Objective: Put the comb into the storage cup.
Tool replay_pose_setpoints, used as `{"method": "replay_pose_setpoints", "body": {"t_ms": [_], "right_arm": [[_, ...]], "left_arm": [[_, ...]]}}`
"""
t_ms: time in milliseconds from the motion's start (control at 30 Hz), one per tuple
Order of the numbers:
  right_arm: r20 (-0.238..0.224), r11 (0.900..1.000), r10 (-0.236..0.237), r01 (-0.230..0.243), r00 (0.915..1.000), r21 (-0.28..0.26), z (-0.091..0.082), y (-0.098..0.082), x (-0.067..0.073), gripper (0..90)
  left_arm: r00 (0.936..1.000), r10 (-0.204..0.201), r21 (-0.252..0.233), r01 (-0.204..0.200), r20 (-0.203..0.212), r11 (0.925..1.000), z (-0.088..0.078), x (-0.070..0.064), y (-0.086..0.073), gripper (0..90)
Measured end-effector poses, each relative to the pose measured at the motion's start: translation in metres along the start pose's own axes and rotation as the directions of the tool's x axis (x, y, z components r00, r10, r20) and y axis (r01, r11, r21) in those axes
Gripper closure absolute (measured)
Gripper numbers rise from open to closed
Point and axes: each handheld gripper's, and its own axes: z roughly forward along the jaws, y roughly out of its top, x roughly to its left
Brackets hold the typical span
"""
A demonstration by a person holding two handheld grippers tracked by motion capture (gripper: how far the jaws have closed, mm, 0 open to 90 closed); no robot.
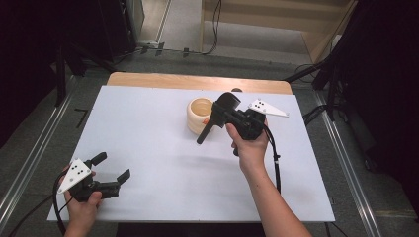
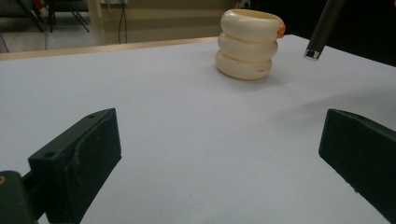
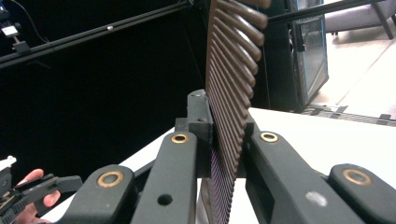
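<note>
Right gripper [image 1: 228, 111] clamping ribbed brush [image 3: 231, 93], cream holder [image 1: 198, 115] beside, left gripper [image 1: 112, 167] spread

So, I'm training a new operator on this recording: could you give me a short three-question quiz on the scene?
1. True or false: the right gripper is shut on a black ribbed utensil.
2. How do the left gripper jaws stand? A) wide apart, with nothing between them B) clamped on the holder C) holding a cable
3. What shape is the cream holder on the white table?

Key: 1. True. 2. A. 3. Three stacked rounded rings, open at the top.
</note>
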Motion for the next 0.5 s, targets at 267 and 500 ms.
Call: {"method": "replay_pose_setpoints", "body": {"t_ms": [267, 500], "right_arm": [[0.008, 1.0, -0.003, 0.003, 1.0, -0.009, 0.0008, 0.0037, -0.0022, 82.5], [0.015, 1.0, -0.013, 0.013, 0.9998, -0.014, 0.0013, 0.0083, -0.0035, 82.5]], "left_arm": [[0.9994, 0.007, 0.0, -0.007, -0.035, 1.0, -0.0065, 0.0054, -0.0016, 0.0], [0.9994, 0.005, 0.003, -0.004, -0.034, 1.0, -0.0094, 0.0075, -0.0038, 0.0]]}}
